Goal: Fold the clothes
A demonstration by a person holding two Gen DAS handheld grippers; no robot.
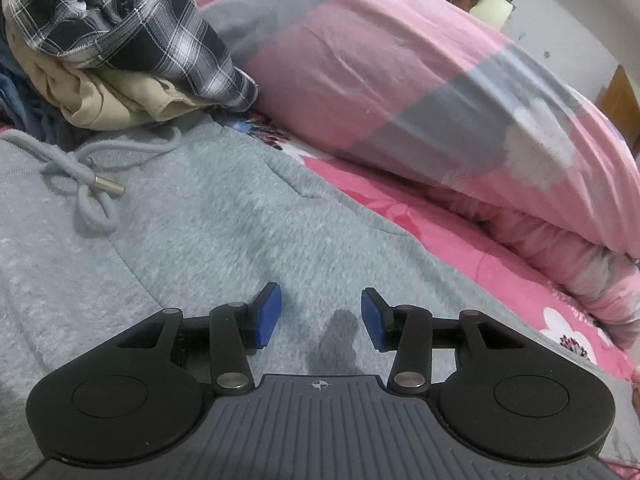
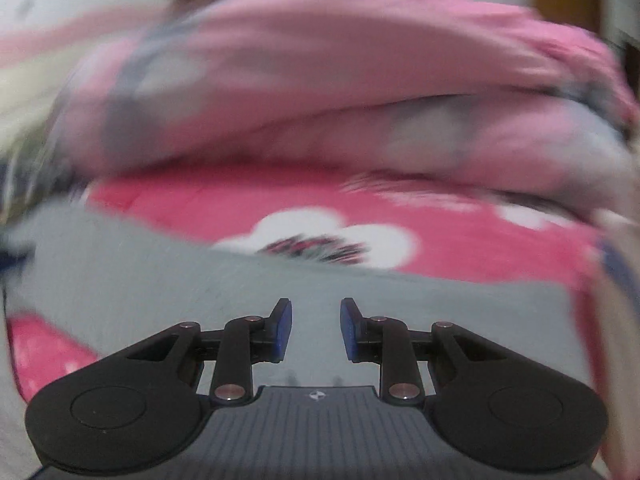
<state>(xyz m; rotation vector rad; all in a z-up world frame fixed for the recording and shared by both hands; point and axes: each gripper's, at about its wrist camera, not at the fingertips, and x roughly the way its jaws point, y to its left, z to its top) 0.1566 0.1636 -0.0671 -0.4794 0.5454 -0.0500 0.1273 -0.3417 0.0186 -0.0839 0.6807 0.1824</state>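
A grey garment with a knotted drawstring lies spread flat on the bed. My left gripper is open and empty, just above the garment's middle. In the right wrist view, which is blurred by motion, the same grey garment lies under my right gripper. That gripper is open and empty, with its blue pads apart over the cloth near its far edge.
A pile of unfolded clothes, a plaid shirt on a beige one, sits at the far left. A bulky pink and grey duvet rises along the far side. The pink flowered bedsheet shows between garment and duvet.
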